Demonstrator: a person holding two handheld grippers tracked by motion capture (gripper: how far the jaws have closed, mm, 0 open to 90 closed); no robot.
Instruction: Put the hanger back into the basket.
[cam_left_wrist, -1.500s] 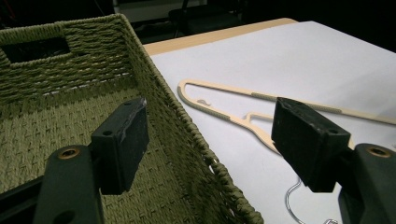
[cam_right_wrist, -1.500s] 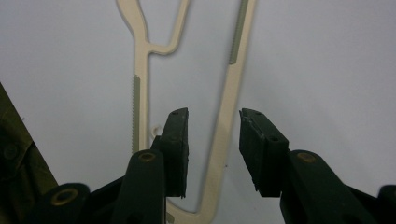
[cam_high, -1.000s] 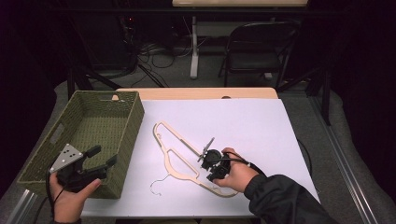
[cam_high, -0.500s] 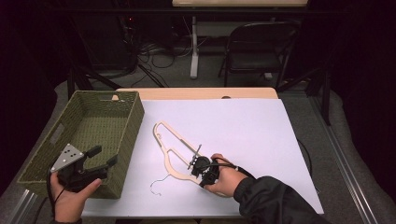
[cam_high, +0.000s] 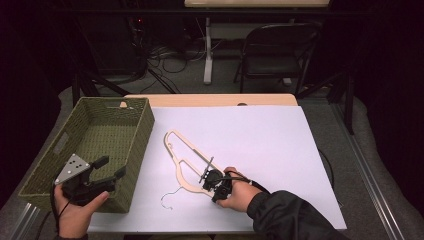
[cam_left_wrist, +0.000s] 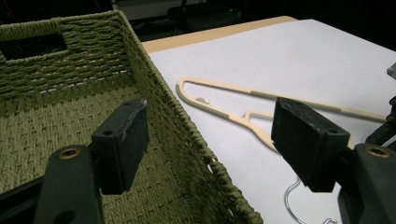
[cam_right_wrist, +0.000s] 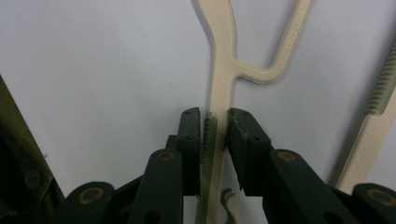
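At far left, the person's left hand holds the left tongs (cam_high: 107, 169) over the near corner of the woven green basket (cam_high: 131, 165); their jaws stand wide apart with nothing between them, as the left gripper view confirms, and their position matches that of a second ago. The basket sits on the left edge of the worktop (cam_high: 280, 140), which is covered by a white sheet. Just right of the basket lies the cream clothes hanger (cam_high: 181, 150), flat on the sheet, its wire hook (cam_high: 169, 196) pointing toward the near edge. At right centre, the right tongs (cam_high: 206, 176) have come down and leftward onto the hanger's near arm since the earlier frames. Their jaws have just been closing, and the right gripper view shows both pads (cam_right_wrist: 243, 135) now pressed against the hanger's arm (cam_right_wrist: 218, 93) close to its neck. The grasp thus appears made; a lift toward the basket seems the likely next step, with the long hanger liable to swing in so narrow a grip.
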